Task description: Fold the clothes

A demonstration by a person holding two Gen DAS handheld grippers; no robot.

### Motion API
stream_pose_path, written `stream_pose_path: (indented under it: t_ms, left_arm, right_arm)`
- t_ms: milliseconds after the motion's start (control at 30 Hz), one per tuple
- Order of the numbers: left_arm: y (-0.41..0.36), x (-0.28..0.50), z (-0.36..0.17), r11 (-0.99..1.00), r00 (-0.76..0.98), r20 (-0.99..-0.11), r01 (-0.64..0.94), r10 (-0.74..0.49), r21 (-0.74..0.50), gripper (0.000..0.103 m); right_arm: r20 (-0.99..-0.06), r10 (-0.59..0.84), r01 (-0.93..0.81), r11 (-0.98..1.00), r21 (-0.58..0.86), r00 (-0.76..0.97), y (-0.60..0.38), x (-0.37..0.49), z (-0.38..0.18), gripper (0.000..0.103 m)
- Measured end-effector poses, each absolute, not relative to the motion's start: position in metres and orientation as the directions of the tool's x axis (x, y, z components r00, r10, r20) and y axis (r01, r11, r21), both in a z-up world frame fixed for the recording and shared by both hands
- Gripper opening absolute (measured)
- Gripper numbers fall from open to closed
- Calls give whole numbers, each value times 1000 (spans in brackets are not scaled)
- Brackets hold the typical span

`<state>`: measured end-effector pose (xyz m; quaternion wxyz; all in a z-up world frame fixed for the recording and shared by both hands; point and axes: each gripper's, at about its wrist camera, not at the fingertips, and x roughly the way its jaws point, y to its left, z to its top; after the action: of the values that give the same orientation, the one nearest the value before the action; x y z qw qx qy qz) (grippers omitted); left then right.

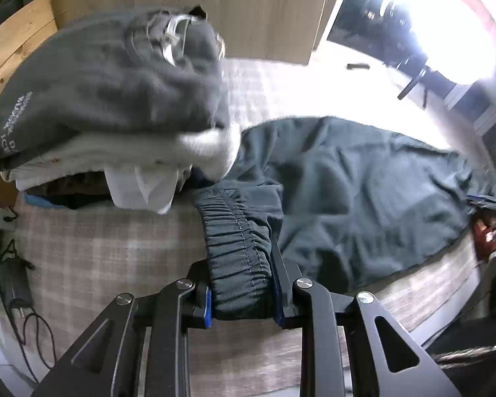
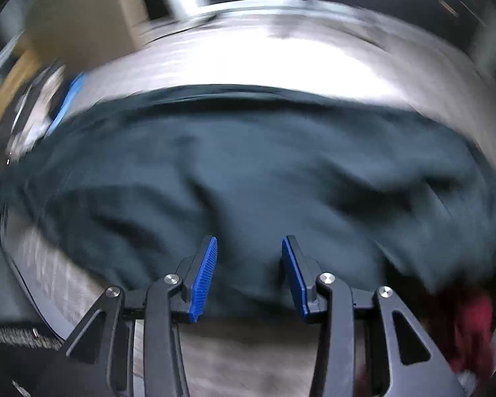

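1. Left wrist view: the left gripper (image 1: 243, 292) is being kept closed on the gathered elastic waistband (image 1: 238, 248) of a pair of dark trousers (image 1: 363, 192). The trousers are being spread over a checked bedsheet (image 1: 109, 248), with the long axis running from the waistband at the gripper away toward the right, where the legs are pointing. A pile of folded clothes (image 1: 109, 99) is being kept just beside the waistband, on the left. The thick bunch of cloth is judged likely to slip from the pads if it is pulled hard, and the pile could be knocked over by a wide swing.

2. Right wrist view: the picture is being blurred by motion. The right gripper (image 2: 249, 274) is being held partly open and empty above the trousers (image 2: 248, 172), which are lying crosswise. A careless pinch could be taking too few layers, leaving a crooked fold.
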<state>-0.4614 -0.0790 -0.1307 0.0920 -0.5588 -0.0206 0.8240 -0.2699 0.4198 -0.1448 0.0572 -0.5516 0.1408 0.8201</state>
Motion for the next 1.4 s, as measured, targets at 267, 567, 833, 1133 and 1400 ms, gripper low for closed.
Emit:
stream_pose_path:
  t_ms: [267,567,833,1133,1400]
  left_arm:
    - [-81,-479,-173,-997,-298,-952,-41,70,-61,25]
    - [-51,-493,-182,-998,-289,-955,-43,66,-56,25]
    - [-59,-488,-171,-997,-300,-951,-43,77,-67,25]
    - [-57,-489,-180,-996,-291,-953,-54,79,-66,25]
    - [-74,-481,-171,-996,-288,-954,-63,82,-67,25]
  right_arm:
    - [-891,147,-685,-696,215,-429,566,-149,-120,41]
    - [-834,49,-722,-530,445,-549,640,-154,-124,55]
    - [-832,-6,-766,-385,514,-555,661,-188,-143,55]
    - [-898,48,-832,-400,385,-438,666,-207,-136,61]
    - [-871,126,-767,-545,339,-475,642,-210,-109,27]
